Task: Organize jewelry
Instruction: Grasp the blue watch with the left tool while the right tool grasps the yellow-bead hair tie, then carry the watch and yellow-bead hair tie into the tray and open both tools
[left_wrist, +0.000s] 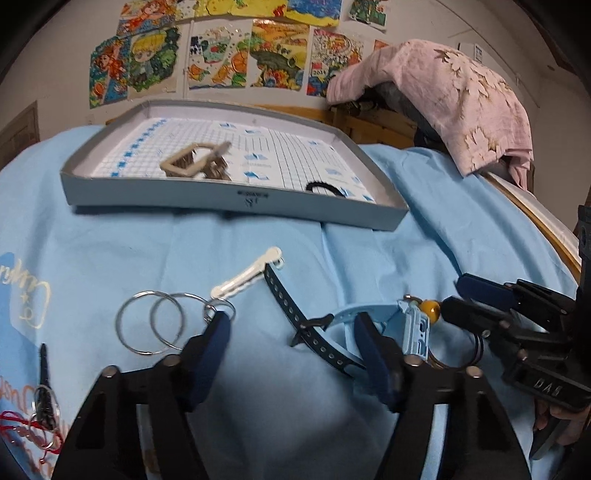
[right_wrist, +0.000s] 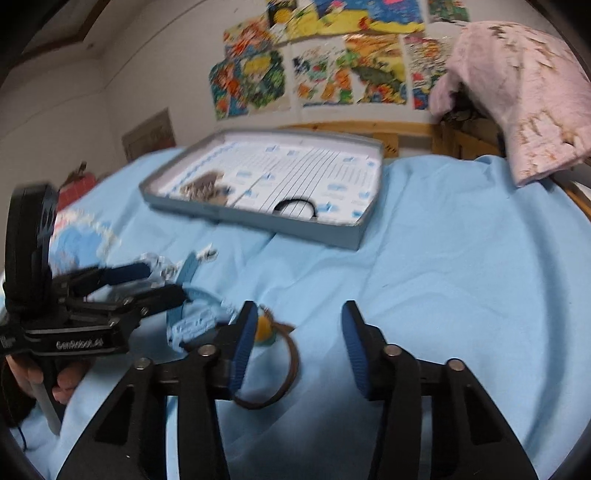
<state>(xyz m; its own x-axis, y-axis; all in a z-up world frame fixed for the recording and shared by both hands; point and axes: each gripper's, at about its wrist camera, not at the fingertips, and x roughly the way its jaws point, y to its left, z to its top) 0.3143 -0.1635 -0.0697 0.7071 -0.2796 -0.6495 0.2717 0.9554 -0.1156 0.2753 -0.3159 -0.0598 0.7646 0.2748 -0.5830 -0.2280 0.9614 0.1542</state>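
On the blue cloth, my left gripper (left_wrist: 291, 332) stands open over a watch with a dark, hole-punched strap (left_wrist: 295, 321) and a light blue case (left_wrist: 413, 328). The strap lies between the jaws and the pads do not touch it. My right gripper (right_wrist: 299, 317) is open too, low over the cloth. A yellow bead (right_wrist: 264, 326) on a brown cord bracelet (right_wrist: 291, 362) sits against its left finger. Each gripper shows in the other's view: the right gripper (left_wrist: 452, 295) just right of the watch, the left gripper (right_wrist: 166, 282) at the watch (right_wrist: 195, 321).
A grey tray (left_wrist: 236, 195) lined with grid paper lies further back, holding a beige hair claw (left_wrist: 192, 162) and a black hair tie (left_wrist: 325, 186). Two key rings (left_wrist: 147, 325), a white clip (left_wrist: 247, 277) and a red string (left_wrist: 22, 432) lie to the left. A pink cloth (left_wrist: 443, 96) hangs back right.
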